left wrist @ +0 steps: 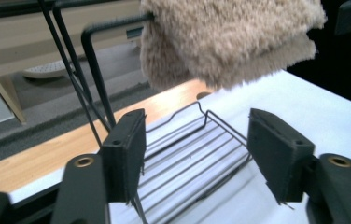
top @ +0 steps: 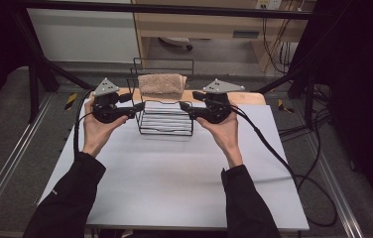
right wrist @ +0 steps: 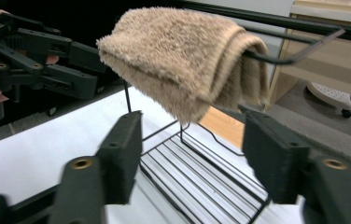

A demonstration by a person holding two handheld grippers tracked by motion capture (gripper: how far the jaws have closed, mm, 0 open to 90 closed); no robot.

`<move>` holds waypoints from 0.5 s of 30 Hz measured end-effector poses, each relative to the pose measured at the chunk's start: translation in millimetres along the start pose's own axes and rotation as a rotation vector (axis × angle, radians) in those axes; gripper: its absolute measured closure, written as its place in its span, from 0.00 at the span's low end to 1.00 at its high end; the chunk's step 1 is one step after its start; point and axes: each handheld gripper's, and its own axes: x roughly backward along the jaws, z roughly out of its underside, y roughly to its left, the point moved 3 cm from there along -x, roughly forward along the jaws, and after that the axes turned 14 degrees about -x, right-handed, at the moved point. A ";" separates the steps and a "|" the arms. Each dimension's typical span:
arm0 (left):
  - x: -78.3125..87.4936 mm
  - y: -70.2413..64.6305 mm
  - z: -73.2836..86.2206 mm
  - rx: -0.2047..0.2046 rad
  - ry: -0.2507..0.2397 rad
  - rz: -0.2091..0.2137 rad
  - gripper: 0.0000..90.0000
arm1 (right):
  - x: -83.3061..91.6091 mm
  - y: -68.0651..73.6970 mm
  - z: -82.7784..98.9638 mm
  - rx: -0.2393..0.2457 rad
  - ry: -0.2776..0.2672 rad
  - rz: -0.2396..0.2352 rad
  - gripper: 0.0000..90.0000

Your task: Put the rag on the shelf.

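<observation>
No readable writing anywhere. Beige towel (top: 161, 85) folded over top bar of wire rack (top: 166, 123), at middle of desk's (top: 174, 183) far edge, above the rack's flat tray. Left tongs (top: 140, 105) and right tongs (top: 183, 106) level with the tray, flanking it (one each side), both released, nothing between jaws. Hands palm-up beneath, forearms in black sleeves.

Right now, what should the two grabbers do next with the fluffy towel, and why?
Probably draw both back a little. The towel already hangs folded over the rack's top bar, and the left gripper and right gripper stand open at its sides, with nothing between the jaws.
</observation>
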 end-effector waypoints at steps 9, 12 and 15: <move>7.9 -9.6 26.0 0.013 0.047 0.040 0.29 | 17.8 -15.2 22.3 -0.047 0.038 0.019 0.16; 11.2 -14.0 36.9 0.028 0.055 0.059 0.27 | 24.3 -21.4 31.2 -0.059 0.060 0.037 0.11; 13.9 -19.3 48.7 0.032 0.071 0.073 0.25 | 31.7 -27.0 40.9 -0.074 0.070 0.037 0.08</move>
